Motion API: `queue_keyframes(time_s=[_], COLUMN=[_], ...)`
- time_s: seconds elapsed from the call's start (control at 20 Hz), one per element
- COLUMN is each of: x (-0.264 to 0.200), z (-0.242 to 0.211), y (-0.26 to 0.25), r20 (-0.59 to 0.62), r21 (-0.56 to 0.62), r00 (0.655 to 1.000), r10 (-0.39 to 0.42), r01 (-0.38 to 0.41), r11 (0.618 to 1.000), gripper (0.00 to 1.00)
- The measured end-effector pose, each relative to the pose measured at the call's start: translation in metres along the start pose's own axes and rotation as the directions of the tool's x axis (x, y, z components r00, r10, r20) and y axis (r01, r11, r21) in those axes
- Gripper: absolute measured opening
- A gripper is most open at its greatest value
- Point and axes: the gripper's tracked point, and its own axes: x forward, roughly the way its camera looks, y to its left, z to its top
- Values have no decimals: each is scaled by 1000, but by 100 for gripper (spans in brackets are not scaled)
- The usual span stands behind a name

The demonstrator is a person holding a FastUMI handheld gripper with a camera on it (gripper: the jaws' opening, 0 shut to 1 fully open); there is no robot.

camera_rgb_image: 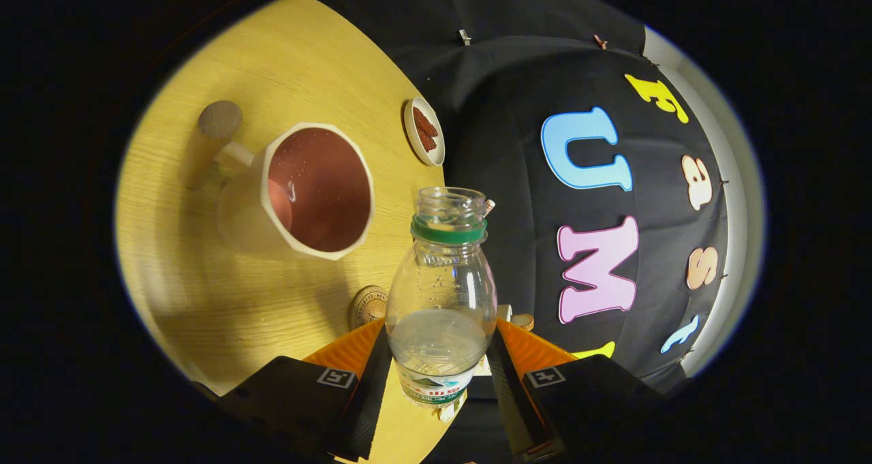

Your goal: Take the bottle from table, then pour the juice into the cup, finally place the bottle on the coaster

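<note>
Clear bottle (441,294) clamped btwn claw (439,355) fingers, uncapped; coaster (368,306) half hidden behind; cup (310,190) beyond.

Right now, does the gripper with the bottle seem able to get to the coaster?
Probably yes. The gripper is shut on the bottle, and the coaster lies on the table just beside its fingers, partly hidden by them. The cup stands farther off.
</note>
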Motion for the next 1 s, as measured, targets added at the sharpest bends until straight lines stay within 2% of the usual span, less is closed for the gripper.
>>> queue_keyframes(time_s=[0.35,0.75,1.0], x=[8,16,20], z=[7,7,10], y=[4,2,2], r20=[51,48,70], r21=[-182,-271,-369], r00=[999,999,997], r10=[9,8,14], r01=[0,5,13], r11=[983,962,929], gripper=[75,75,75])
